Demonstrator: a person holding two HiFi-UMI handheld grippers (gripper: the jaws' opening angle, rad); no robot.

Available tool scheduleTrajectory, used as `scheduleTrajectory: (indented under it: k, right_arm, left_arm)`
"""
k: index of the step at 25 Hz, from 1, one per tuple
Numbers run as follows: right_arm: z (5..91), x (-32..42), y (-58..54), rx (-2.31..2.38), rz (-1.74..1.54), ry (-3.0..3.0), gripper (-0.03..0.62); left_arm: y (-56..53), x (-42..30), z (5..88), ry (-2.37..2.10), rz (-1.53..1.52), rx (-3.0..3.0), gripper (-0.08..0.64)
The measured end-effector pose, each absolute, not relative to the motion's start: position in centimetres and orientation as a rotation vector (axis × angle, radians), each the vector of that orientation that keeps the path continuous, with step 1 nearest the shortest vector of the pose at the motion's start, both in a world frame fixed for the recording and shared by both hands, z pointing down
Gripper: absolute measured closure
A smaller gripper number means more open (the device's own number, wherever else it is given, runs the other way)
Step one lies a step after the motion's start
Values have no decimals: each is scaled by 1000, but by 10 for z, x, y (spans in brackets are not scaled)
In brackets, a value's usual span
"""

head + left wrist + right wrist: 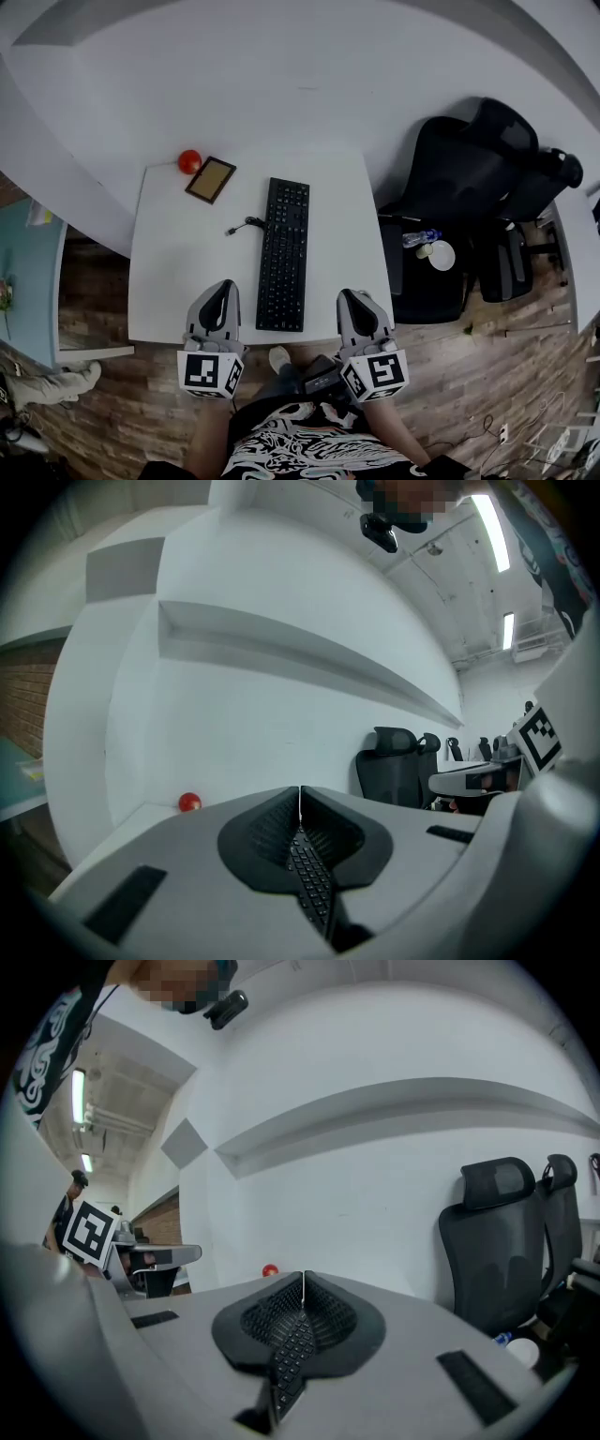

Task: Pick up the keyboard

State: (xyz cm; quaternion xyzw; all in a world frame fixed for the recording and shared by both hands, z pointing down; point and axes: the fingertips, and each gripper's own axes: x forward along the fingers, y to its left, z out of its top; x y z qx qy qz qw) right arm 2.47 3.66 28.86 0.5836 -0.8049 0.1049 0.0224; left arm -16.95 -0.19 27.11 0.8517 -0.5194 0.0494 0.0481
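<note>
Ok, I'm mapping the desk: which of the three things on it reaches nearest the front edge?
The black keyboard: its near end almost meets the front edge, while the red ball and the framed panel sit at the far-left corner.

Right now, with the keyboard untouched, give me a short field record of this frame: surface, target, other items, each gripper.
surface: white table
target: black keyboard, lengthwise mid-table, cable off its left side
other items: red ball and small brown framed panel at the far left corner; black office chairs to the right
left gripper: shut, empty, near edge, left of keyboard
right gripper: shut, empty, near edge, right of keyboard
status: keyboard not yet gripped
</note>
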Motion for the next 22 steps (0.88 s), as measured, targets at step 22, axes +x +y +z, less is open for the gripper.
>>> scheduleTrajectory:
  k: [22]
  right_arm:
    - [352, 37, -38, 1657, 557, -2474, 563]
  left_arm:
    - [-73, -149, 335, -1556, 318, 2473, 541]
